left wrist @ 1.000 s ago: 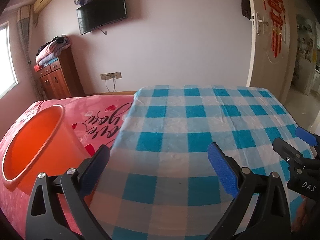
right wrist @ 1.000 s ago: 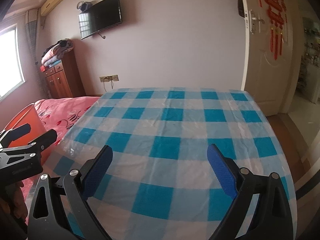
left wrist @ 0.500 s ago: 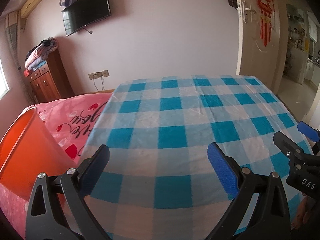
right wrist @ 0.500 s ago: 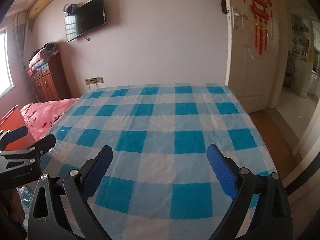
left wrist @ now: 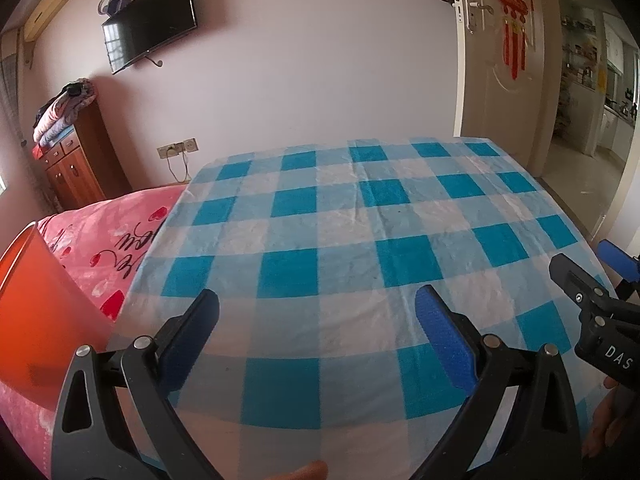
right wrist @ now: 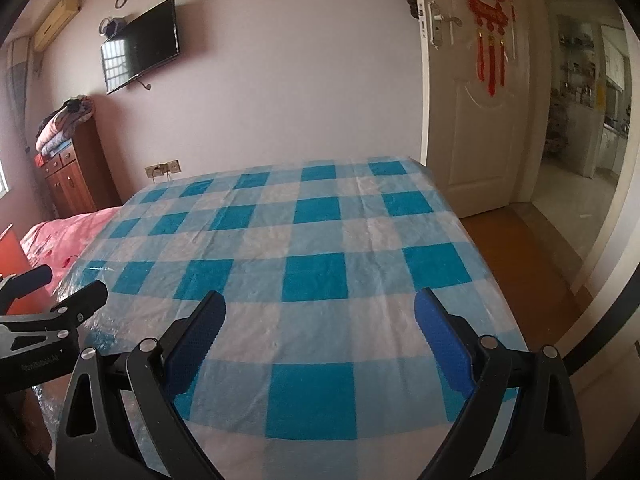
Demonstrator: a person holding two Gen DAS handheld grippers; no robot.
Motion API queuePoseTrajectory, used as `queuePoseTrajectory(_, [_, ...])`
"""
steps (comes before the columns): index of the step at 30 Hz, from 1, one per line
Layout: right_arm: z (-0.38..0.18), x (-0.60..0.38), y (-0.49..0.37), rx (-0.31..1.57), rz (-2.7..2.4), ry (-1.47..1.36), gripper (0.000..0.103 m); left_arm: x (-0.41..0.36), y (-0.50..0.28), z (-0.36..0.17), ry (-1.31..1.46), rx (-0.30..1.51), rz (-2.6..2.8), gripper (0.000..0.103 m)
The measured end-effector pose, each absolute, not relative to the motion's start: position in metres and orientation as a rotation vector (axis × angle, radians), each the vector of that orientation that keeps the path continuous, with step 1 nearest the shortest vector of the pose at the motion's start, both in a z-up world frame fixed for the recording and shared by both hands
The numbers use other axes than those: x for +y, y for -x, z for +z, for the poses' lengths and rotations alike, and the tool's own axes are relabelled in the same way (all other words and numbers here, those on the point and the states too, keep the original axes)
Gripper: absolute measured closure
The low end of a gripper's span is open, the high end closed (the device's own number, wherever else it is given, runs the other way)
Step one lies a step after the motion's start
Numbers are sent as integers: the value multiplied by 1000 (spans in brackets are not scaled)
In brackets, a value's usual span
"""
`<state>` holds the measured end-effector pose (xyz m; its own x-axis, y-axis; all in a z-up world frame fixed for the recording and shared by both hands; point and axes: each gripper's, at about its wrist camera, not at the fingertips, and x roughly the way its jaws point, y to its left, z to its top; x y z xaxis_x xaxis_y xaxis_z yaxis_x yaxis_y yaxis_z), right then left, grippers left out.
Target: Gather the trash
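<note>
No piece of trash shows in either view. An orange plastic bin (left wrist: 36,304) stands on the pink bed cover at the far left, and only a sliver of the bin (right wrist: 7,248) shows in the right wrist view. My left gripper (left wrist: 316,316) hangs open over the near edge of the blue-and-white checked cloth (left wrist: 360,216), with nothing between its fingers. My right gripper (right wrist: 320,316) is open and empty over the same cloth (right wrist: 312,232). Each gripper appears in the other's view: the right gripper (left wrist: 580,254) at the right edge, the left gripper (right wrist: 72,280) at the left edge.
A pink bed cover (left wrist: 120,232) with hearts lies left of the cloth. Against the far wall stand a wooden cabinet (left wrist: 76,160) with folded quilts and a wall TV (left wrist: 152,36). An open white door (right wrist: 472,100) and bare floor (right wrist: 520,248) lie to the right.
Both views have swung to the right. The orange bin has slid to the left edge of the left wrist view and nearly out of the right one. Both grippers stayed open.
</note>
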<state>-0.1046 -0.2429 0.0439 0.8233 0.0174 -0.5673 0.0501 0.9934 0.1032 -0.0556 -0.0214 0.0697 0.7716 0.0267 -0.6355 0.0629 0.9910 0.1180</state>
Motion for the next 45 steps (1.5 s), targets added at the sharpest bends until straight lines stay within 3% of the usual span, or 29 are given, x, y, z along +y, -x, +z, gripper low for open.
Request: queuePoseTrajectory(45, [36,-257,104,621,-20,-113,9,-34,50,50,-73,710,-35,4])
